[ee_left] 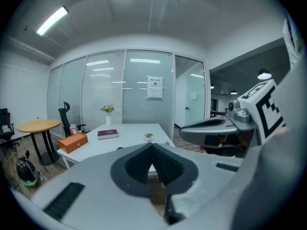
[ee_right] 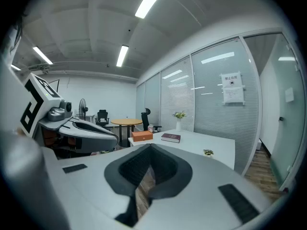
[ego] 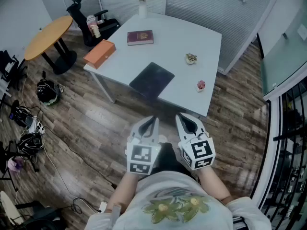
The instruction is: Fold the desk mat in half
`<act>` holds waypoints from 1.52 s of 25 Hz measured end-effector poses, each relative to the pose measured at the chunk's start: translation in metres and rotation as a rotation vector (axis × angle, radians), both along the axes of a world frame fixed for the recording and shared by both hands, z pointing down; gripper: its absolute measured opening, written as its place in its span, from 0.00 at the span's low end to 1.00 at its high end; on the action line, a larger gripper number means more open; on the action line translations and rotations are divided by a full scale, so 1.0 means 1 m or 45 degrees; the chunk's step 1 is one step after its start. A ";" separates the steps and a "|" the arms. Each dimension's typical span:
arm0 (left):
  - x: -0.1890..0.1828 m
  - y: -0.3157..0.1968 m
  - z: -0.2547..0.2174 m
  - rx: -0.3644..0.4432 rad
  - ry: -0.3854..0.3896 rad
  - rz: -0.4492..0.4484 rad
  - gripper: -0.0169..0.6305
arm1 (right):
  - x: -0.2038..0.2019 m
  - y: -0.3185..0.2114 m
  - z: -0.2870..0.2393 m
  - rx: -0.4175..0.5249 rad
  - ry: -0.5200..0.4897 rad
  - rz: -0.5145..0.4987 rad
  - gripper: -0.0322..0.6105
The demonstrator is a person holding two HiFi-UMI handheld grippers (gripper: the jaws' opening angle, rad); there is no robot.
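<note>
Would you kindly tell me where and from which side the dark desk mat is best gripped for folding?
Probably the near edge of the desk mat, at its two corners, coming in low from the person's side. It lies thin and flat on the white table, and only that edge seems to reach the table's rim, where a jaw could slip under.

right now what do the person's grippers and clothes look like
Both the left gripper and right gripper are pale grey tapering shells with dark ribbed pads and a cube of black-and-white square markers. The person wears a pale top with a green and yellow print.
</note>
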State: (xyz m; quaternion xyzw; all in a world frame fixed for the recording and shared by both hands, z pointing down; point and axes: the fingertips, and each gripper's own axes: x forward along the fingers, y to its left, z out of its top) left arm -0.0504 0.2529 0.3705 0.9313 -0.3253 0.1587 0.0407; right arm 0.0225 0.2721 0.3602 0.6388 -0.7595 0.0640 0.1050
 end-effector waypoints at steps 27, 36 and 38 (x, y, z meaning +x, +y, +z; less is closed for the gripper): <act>0.041 -0.088 0.003 0.007 -0.012 0.099 0.31 | 0.036 -0.099 0.008 -0.052 0.098 -0.135 0.31; 0.055 -0.120 0.049 -0.009 -0.252 0.121 0.41 | 0.073 -0.144 0.027 -0.135 0.122 -0.142 0.33; 0.057 -0.128 0.061 -0.023 -0.283 0.117 0.41 | 0.079 -0.152 0.034 -0.159 0.130 -0.149 0.33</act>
